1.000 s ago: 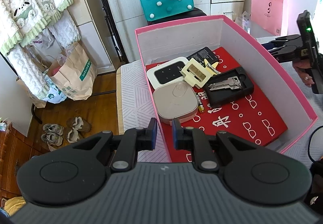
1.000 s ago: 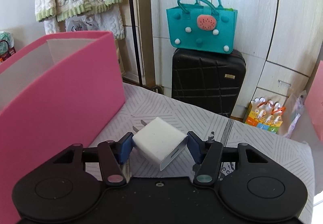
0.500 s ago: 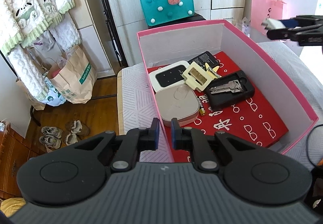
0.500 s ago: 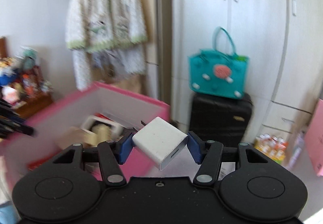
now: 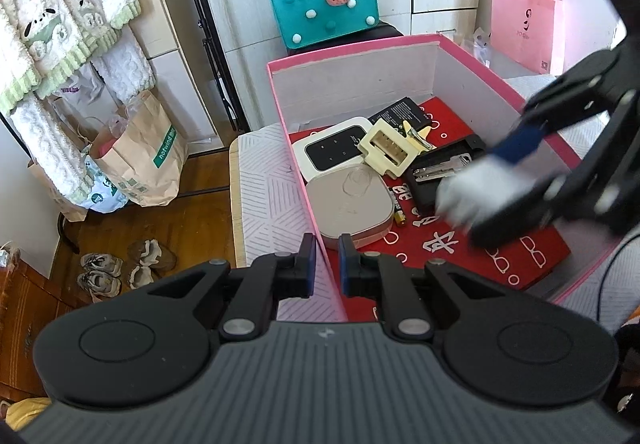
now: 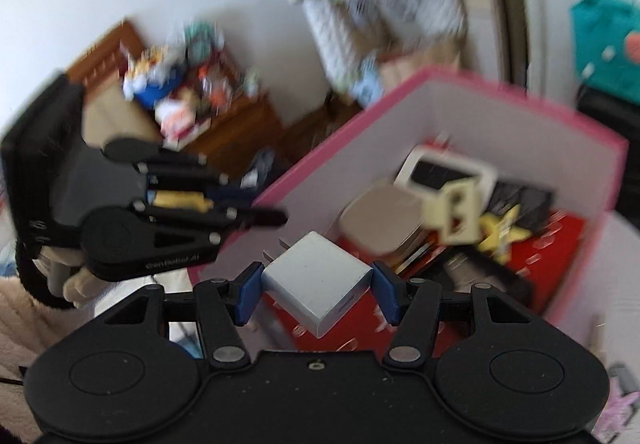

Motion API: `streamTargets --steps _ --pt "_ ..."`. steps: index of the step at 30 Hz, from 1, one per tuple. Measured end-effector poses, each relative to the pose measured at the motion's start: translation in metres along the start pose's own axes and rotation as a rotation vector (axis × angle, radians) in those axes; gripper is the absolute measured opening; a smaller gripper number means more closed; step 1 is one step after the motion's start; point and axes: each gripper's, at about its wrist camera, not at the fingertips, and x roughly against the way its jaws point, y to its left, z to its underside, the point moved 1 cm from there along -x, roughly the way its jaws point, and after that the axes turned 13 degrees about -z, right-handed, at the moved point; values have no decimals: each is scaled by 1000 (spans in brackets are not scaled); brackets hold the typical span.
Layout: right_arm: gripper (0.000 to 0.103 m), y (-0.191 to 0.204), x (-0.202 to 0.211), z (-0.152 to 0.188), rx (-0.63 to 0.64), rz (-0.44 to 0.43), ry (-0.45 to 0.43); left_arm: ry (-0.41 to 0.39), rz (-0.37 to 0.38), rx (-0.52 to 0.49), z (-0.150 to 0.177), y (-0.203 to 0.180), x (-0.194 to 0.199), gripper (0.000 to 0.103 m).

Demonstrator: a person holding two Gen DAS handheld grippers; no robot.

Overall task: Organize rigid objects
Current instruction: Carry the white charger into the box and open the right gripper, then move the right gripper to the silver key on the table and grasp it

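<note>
Over the pink box (image 6: 500,99), the right tongs (image 6: 317,294) clamp a white charger cube (image 6: 318,284). Lowering it onto bare red lining beside the key case (image 5: 444,171) would avoid stacking. The left tongs (image 5: 325,264) pinch the box's near wall, nearly closed.
</note>
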Motion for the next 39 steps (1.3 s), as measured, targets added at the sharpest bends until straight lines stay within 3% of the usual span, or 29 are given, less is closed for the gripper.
streamTargets --steps 3,8,11,13,16,22,28,31,34,39 --pt "63 -1 -29 -3 -14 3 91 0 1 0 0 0 0 11" --pt "63 -9 -60 -4 26 135 170 -3 3 7 0 -1 0 11" --pt "64 -14 -66 -7 -6 113 184 -4 4 9 0 -1 0 11" --pt "64 -19 -60 -11 -34 75 143 -3 6 9 0 -1 0 11" --pt "66 -19 -43 -9 -19 84 76 -3 5 8 1 -2 0 11" --pt "66 -19 21 4 -34 67 -96 -4 8 26 1 1 -1 11" --pt "66 -17 85 24 33 216 -278 -3 3 40 2 1 0 11" --pt "66 -19 108 39 62 347 -305 -6 -11 29 2 -2 1 12" --pt "59 -29 125 62 54 461 -334 -5 -28 13 1 -5 2 12" --pt "54 -55 133 104 2 504 -381 -24 -60 -20 5 -11 3 12"
